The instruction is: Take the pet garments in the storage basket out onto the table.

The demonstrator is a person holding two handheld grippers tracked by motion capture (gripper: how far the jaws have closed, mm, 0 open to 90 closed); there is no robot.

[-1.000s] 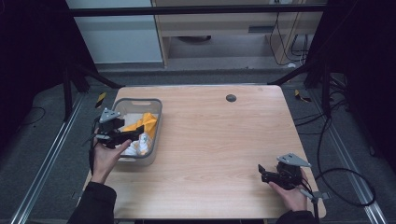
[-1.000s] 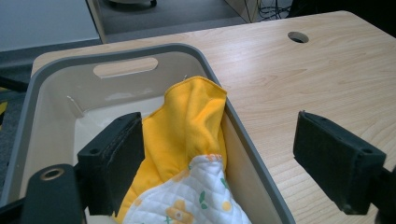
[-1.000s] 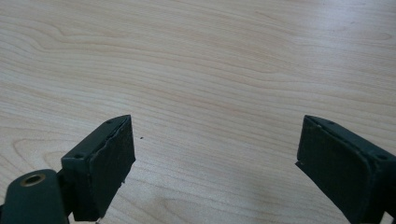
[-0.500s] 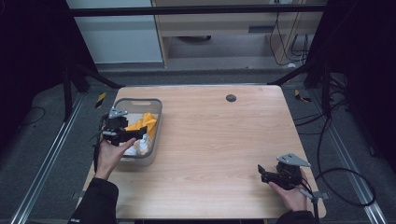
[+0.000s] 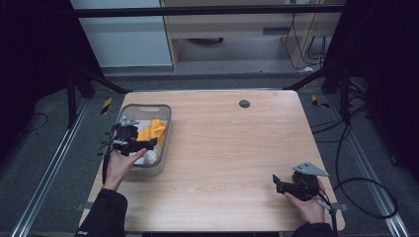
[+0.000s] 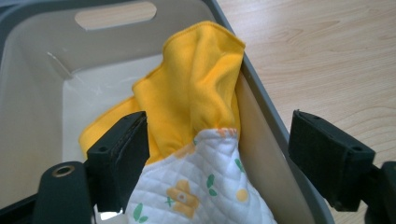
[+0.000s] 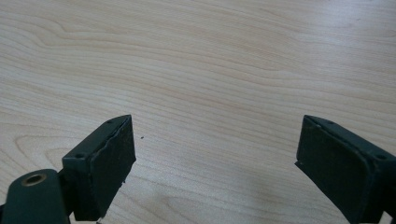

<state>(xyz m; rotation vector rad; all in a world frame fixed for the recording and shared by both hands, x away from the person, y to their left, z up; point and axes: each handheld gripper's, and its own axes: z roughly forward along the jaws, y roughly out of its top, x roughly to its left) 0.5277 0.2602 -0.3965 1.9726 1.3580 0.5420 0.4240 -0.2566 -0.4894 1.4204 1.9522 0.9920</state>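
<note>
A grey plastic bin point(image 5: 167, 111) stands on the table's left side and holds a yellow cloth point(image 5: 154, 130) and a white quilted cloth with yellow flowers point(image 5: 150, 157). My left gripper point(image 5: 146, 144) hovers over the bin's near end, open. In the left gripper view its jaws straddle the bin's right wall point(image 6: 268, 109), with the yellow cloth point(image 6: 198, 84) and the quilted cloth point(image 6: 201, 191) between them, untouched. My right gripper point(image 5: 277, 183) rests low over the bare wood at the near right, open, nothing between its fingers point(image 7: 105, 170).
The wooden table point(image 5: 232, 143) has a small dark round hole cover point(image 5: 244, 103) near its far edge. Metal frame rails and cables lie on the floor around the table. The table's edge runs close to the right hand.
My left gripper has drifted a little toward the near end of the bin and lower over the cloths. The right gripper has stayed put.
</note>
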